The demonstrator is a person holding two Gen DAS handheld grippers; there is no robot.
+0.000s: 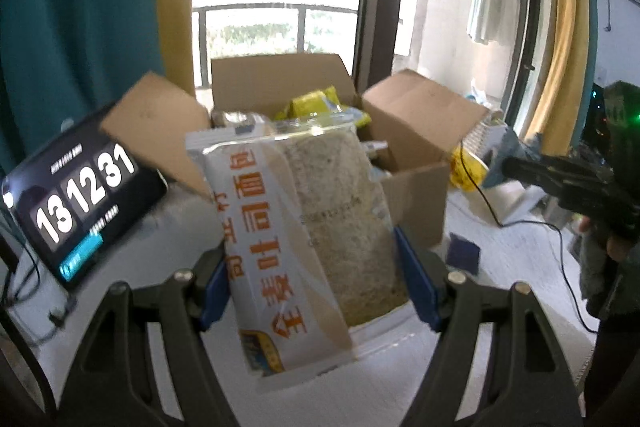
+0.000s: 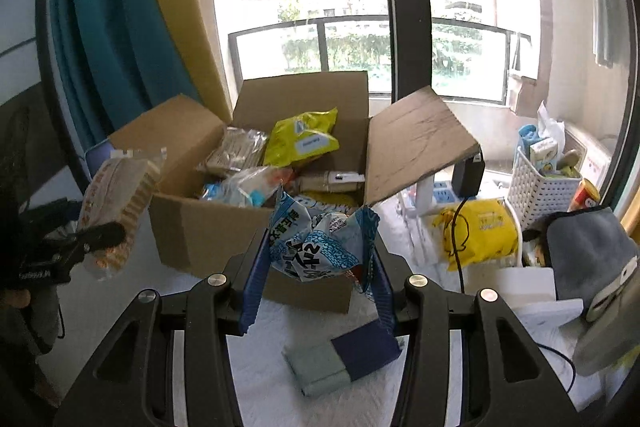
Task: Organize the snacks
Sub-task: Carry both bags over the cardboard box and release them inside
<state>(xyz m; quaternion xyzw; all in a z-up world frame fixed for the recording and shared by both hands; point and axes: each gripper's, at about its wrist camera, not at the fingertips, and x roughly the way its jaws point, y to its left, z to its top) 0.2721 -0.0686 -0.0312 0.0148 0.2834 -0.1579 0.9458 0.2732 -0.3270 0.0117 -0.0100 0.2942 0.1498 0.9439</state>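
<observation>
A white table [image 2: 400, 399] with a soft, bumpy cover stands by a big window with dark frames [image 2: 404, 7]. Past the glass are a balcony rail [image 2: 360, 23] and green bushes. A teal curtain [image 2: 104, 39] hangs on the left with a tan curtain beside it.

An open brown cardboard box [image 2: 208, 231] sits on the table with its flaps spread out. Inside lie a shiny yellow snack bag [image 2: 300, 137], some clear crinkly packs, and a tan pack.

The left gripper [image 1: 308, 287] is clamped on a bread pack [image 1: 320, 227]. The pack is a tall, clear plastic bag with a white strip and orange letters. Brown, grainy bread shows through it. Blue pads press on both its sides, and it is held up in front of the box.

The right gripper [image 2: 316, 267] squeezes a blue and white snack bag [image 2: 316, 239]. The bag is crumpled and folded between the blue pads, just in front of the box.

To the left of the box a black tablet [image 1: 84, 203] leans and shows big white numbers. A flat small pad in grey-green and dark blue [image 2: 344, 359] lies on the table near the right gripper. On the right stand a white basket with holes [image 2: 536, 187], a yellow bag [image 2: 480, 231] with a black cable across it, and a grey cloth [image 2: 588, 247].
</observation>
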